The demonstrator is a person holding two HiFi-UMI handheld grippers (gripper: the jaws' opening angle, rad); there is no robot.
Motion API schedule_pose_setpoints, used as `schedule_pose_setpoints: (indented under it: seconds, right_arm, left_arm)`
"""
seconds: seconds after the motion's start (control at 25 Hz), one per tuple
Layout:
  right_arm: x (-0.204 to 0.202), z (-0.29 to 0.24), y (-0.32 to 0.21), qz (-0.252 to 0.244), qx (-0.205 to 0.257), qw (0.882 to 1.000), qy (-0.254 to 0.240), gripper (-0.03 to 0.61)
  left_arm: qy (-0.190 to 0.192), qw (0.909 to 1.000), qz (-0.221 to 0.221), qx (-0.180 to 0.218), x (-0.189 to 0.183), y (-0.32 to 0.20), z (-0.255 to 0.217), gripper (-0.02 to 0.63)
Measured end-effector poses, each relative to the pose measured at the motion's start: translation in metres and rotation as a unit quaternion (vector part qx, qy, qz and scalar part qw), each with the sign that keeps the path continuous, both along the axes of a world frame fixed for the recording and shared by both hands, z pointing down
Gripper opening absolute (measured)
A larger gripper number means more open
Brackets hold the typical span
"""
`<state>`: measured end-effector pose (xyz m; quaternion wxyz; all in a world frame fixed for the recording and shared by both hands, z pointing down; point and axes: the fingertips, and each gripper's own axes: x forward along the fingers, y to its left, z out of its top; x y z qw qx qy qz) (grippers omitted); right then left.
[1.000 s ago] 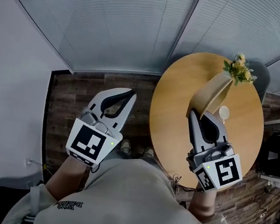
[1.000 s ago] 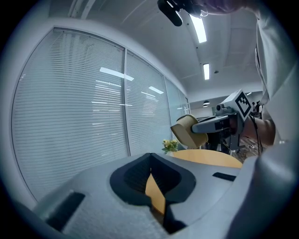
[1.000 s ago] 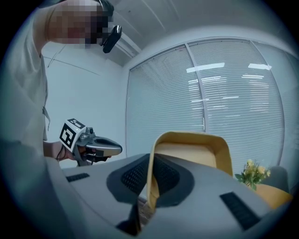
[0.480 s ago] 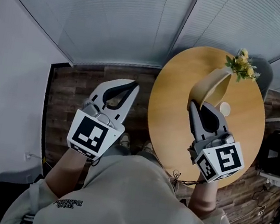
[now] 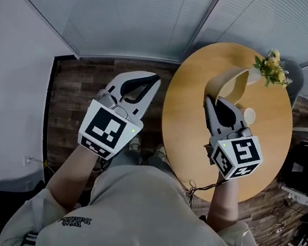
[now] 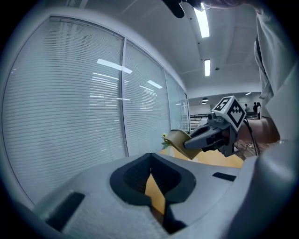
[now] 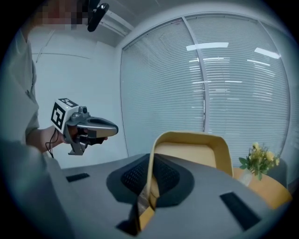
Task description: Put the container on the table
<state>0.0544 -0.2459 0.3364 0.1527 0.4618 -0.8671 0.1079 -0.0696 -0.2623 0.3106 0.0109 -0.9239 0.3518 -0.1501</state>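
Container (image 5: pixel 230 86), pinched by right hand-held gripper (image 5: pixel 209 101), extends lengthwise toward flowers (image 5: pixel 274 67).

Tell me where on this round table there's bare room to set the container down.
The left half of the table is bare, from its rim across to the right gripper holding the container. The crowded side is the right: flowers at the far edge, a small white cup beside the gripper.

Table (image 5: pixel 184 130) near side bare; flowers (image 5: pixel 274 66), cup (image 5: pixel 249 114) beyond
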Motion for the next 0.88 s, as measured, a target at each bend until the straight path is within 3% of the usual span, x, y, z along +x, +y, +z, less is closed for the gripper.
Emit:
schedule_pose_setpoints:
  seconds: [0.52,0.88]
  right_arm:
    - [-0.022,0.088,-0.035,-0.042,-0.075,0.996,0.031,0.032]
    - [-0.03,0.172,-0.048,-0.062,-0.147,0.985,0.06,0.032]
  left_arm:
    - [-0.02,0.9981,-0.009,-0.057,0.001,-0.025,0.067,0.021]
    - [-0.051,0.9946,-0.006,-0.09,0.011,-0.037,0.119,0.021]
